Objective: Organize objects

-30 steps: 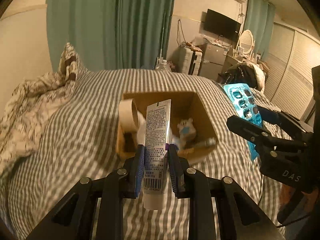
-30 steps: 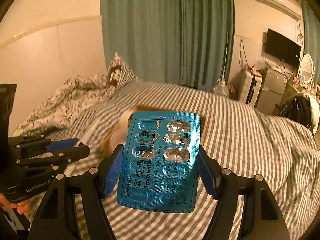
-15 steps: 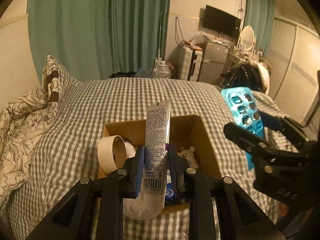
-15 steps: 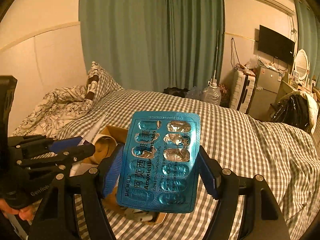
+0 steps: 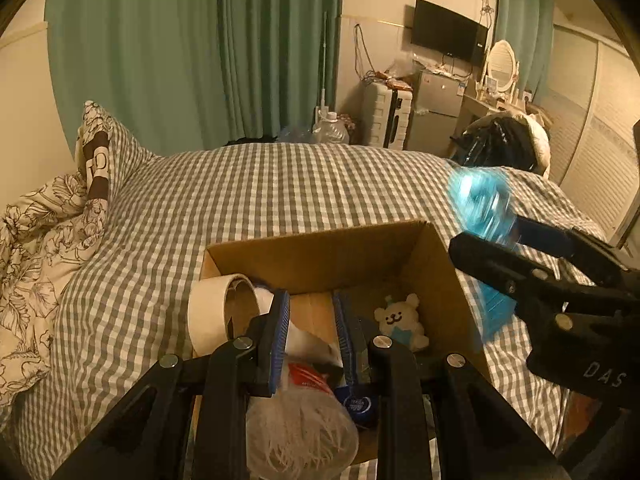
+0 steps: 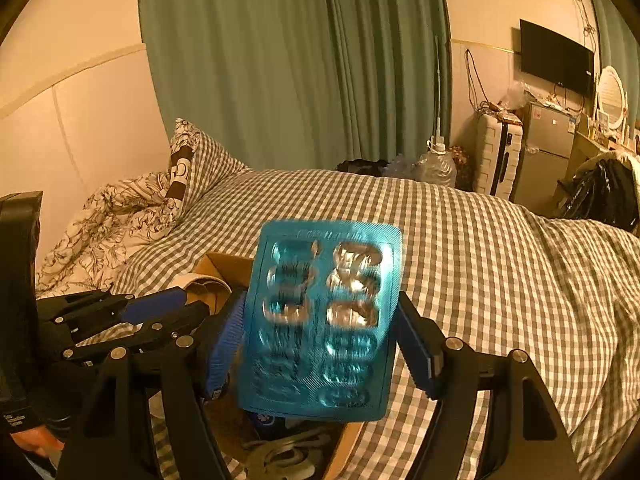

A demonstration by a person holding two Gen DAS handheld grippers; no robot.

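Checked bed (image 5: 280,184), cardboard box (image 5: 320,248) with tape roll (image 5: 208,312), bear toy (image 5: 400,316); left hand-held gripper (image 5: 310,320) parted, empty; right hand-held gripper (image 6: 320,336) apparently gripping blister pack (image 6: 320,316).

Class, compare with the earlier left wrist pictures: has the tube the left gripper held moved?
Yes. The left gripper is now empty above the cardboard box; the tube has left its fingers, where it went cannot be told.

Box (image 5: 320,252) sits on the bed (image 5: 280,184); tape roll (image 5: 216,312) at its left, toy bear (image 5: 400,320) inside.
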